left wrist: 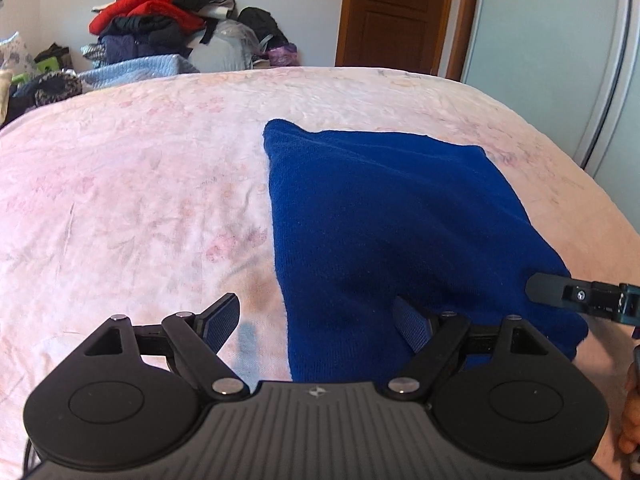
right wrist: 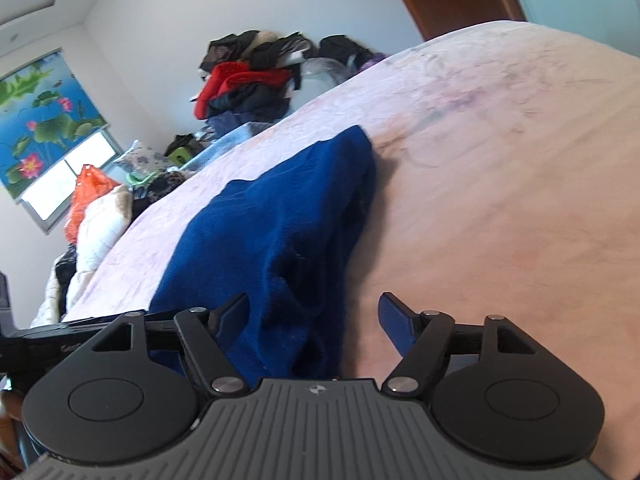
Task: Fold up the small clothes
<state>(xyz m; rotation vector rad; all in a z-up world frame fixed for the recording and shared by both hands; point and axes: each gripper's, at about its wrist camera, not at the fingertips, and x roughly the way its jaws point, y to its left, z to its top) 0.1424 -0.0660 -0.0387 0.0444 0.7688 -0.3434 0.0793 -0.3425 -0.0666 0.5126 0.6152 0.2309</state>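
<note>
Left wrist cam: blue sweater (left wrist: pixel 400 220) lies folded flat on the pink floral bedspread (left wrist: pixel 140 200), sitting right of center w/ its near edge running under the left gripper (left wrist: pixel 320 320). That gripper's fingers are spread wide, nothing between them; left finger (left wrist: pixel 222 320) is over bare bedspread, right one over the blue knit. Can't tell if either actually touches. Right gripper (left wrist: pixel 548 290) pokes in from the right edge, its tip at the sweater's near right corner, but only one finger shows here so no read on its state from this view. Bg: big pile of clothes (left wrist: pixel 160 20) by the wall, brown door (left wrist: pixel 396 12).

Right wrist cam: right gripper (right wrist: pixel 316 316) is also wide open, not pinching anything. Sweater (right wrist: pixel 280 232) runs from betw the fingers up and away, w/ a bumpy fold along its right side. Left finger (right wrist: pixel 234 312) sits over the fabric, right finger over the bedspread (right wrist: pixel 500 180). Lotus-print blind (right wrist: pixel 44 120) covers the window at left, clothes pile (right wrist: pixel 248 80) behind.
</note>
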